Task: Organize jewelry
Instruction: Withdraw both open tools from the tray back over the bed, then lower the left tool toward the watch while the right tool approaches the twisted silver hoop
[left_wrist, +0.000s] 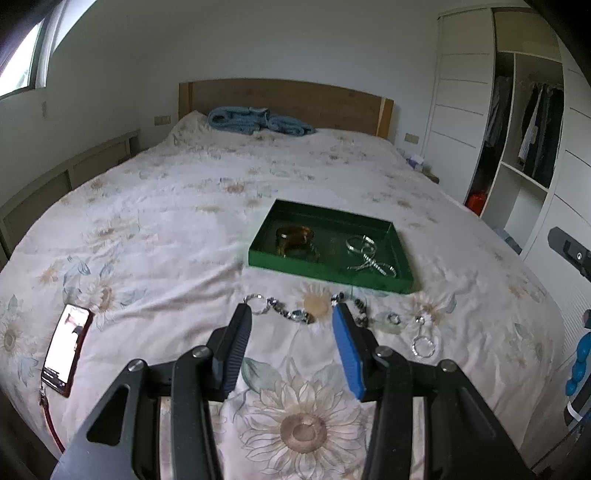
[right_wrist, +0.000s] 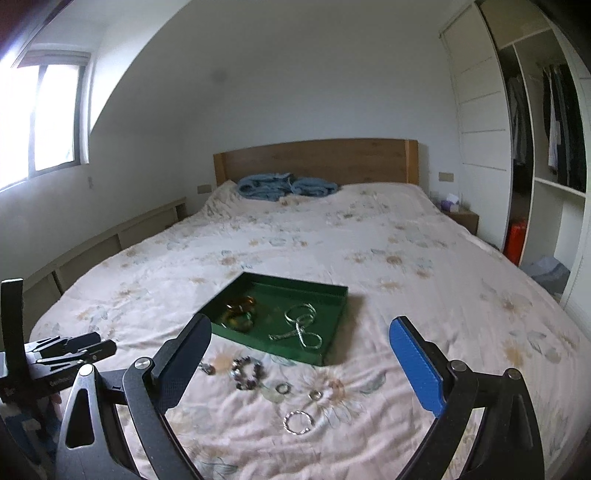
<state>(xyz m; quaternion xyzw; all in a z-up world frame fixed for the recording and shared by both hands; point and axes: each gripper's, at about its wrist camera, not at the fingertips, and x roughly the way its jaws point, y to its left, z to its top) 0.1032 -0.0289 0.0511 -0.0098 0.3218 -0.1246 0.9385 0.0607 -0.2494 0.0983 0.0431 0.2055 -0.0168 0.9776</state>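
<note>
Each claw (left_wrist: 291, 314) (right_wrist: 303, 325): black linkage, one blue pad

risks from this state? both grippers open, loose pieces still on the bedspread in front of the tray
1. The small rings lie in soft, wrinkled bedspread; the fingers may pinch fabric or press them into a fold.
2. The beaded bracelet sits against a silver chain; lifting one could drag the other.
3. The green tray already holds tangled silver bangles; a drop there could snarl further.
</note>
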